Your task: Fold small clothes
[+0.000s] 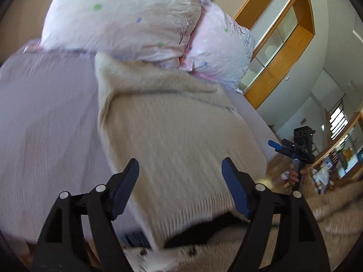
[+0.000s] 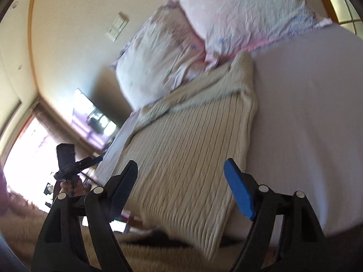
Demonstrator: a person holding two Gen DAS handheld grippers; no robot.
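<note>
Both tools held above beige sweater [image 1: 177, 136] on bed [image 1: 45, 113]: left tool [image 1: 180, 170] fingers apart, right tool [image 2: 181, 170] likewise, gripping nothing.

left gripper [image 1: 180, 172] jaws wide | right gripper [image 2: 181, 173] likewise (both holding nothing)

Cream ribbed knit sweater [image 2: 188, 149], pale lilac bedsheet [image 2: 306, 113], pink pillows [image 1: 127, 20] with green and blue stars

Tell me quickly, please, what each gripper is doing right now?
Left gripper: open, holding nothing, above the beige knit sweater.
Right gripper: open, holding nothing, above the same sweater.
</note>
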